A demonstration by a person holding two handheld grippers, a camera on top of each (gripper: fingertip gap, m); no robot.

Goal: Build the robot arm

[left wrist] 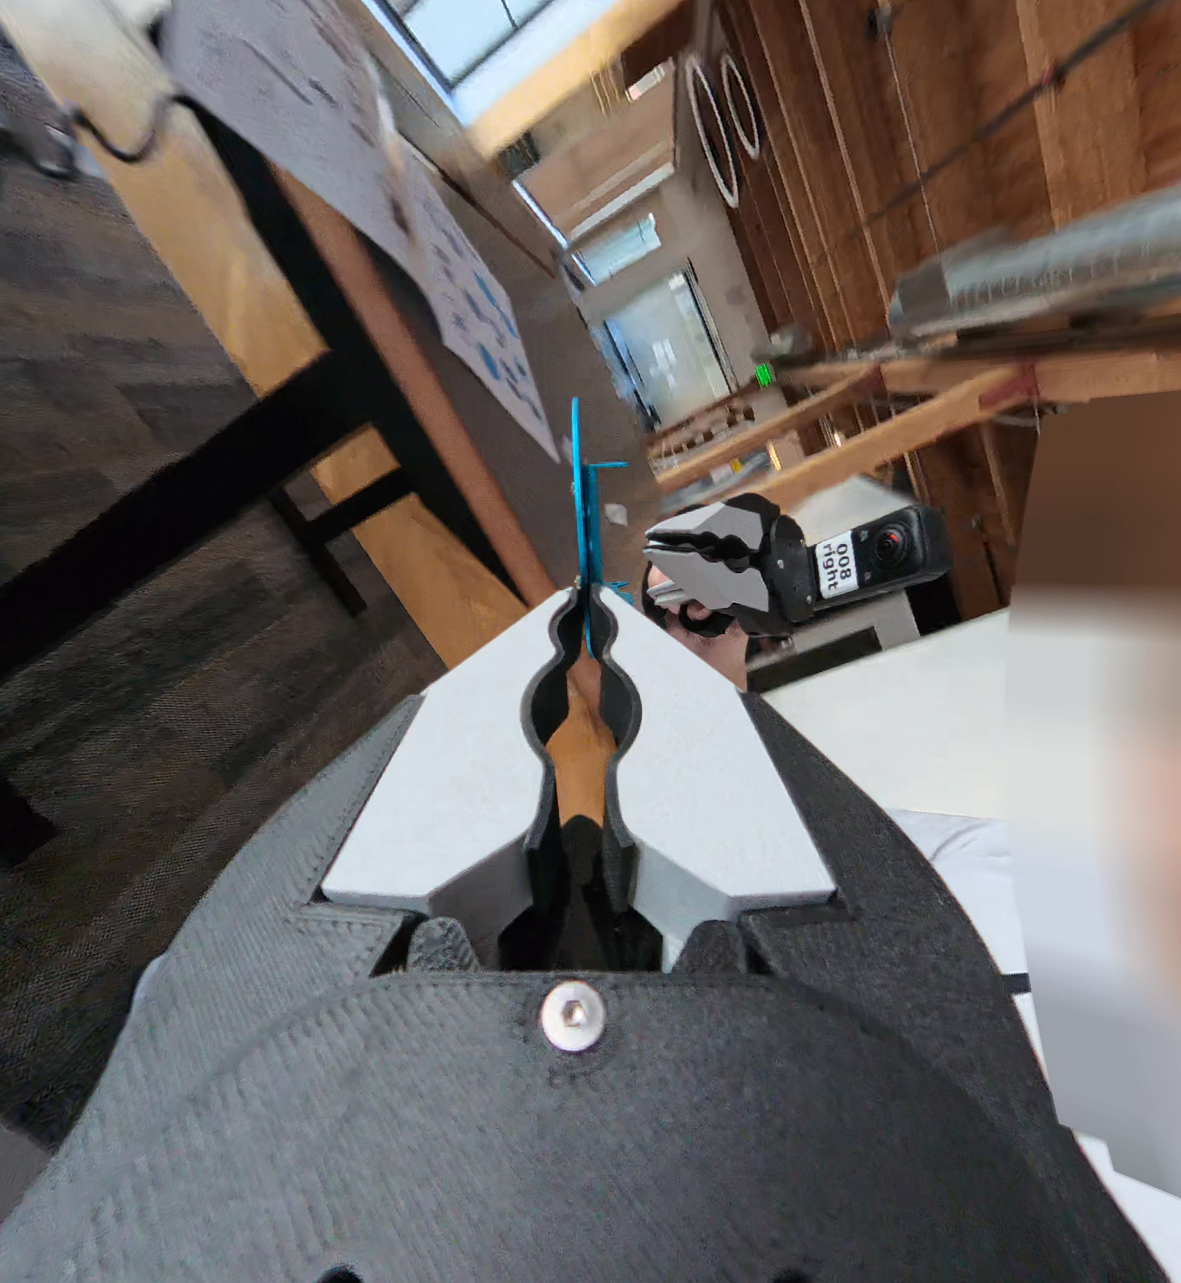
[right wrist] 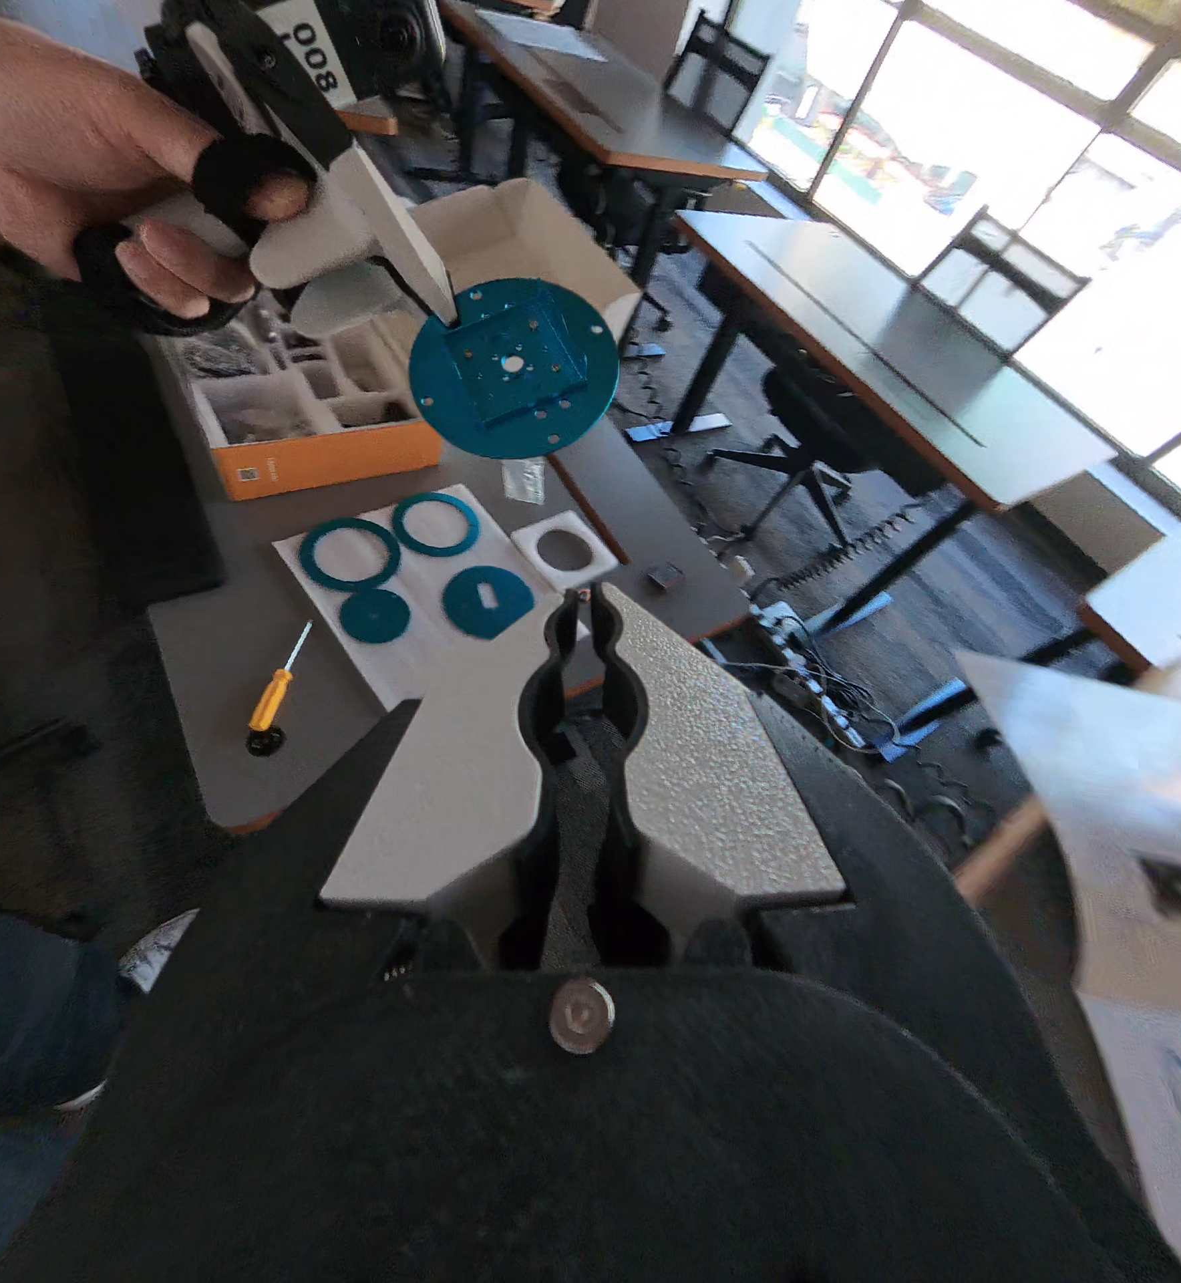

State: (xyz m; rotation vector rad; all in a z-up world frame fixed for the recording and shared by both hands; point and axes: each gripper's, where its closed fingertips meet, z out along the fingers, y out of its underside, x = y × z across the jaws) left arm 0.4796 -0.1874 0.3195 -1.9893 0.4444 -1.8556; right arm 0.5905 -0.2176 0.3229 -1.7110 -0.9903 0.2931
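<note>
My left gripper (left wrist: 588,597) is shut on the rim of a blue round metal plate (left wrist: 584,500), seen edge-on in its own view. In the right wrist view, a hand holds the left gripper (right wrist: 449,312) up, and the plate (right wrist: 513,368), with a raised square bracket and several holes, hangs in the air above the grey table (right wrist: 227,764). My right gripper (right wrist: 584,596) is shut, or nearly so, with a tiny reddish speck at its tips that I cannot identify. It sits a short way below and right of the plate. It also shows in the left wrist view (left wrist: 649,548).
On the table lie two teal rings (right wrist: 348,553), two teal discs (right wrist: 487,600) on a white sheet, a white foam square with a hole (right wrist: 563,552), an orange-handled screwdriver (right wrist: 275,694), an orange compartment box (right wrist: 324,458) and a small dark block (right wrist: 664,575). A printed paper (right wrist: 1129,833) hangs at right. Some 11 cm of space lies between my two pairs of fingers.
</note>
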